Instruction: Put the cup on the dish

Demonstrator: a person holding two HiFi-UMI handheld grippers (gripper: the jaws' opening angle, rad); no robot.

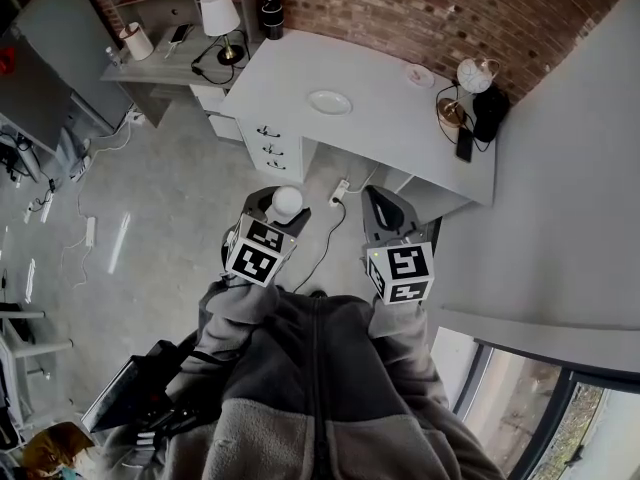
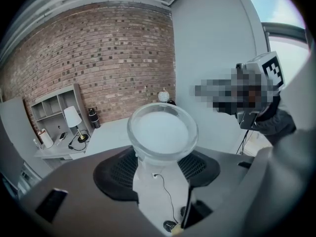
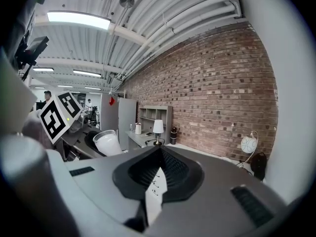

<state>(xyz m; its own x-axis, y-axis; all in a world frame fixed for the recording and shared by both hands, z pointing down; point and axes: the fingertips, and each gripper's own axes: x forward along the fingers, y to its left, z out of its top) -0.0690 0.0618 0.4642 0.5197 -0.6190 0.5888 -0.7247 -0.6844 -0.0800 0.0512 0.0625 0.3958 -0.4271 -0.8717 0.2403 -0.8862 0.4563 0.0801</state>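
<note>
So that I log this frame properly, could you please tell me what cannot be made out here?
- Dish: missing from the left gripper view, where the cup covers the desk.
- Cup's base: sunk between the left claw's jaws, in every view.
- Right claw front: left gripper view, under a mosaic patch.
- Small round thing on the desk: head view, too small to name.

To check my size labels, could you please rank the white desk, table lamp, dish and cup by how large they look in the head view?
1. white desk
2. table lamp
3. dish and cup: about alike; the cup is nearer the camera, so I leave them unranked.
</note>
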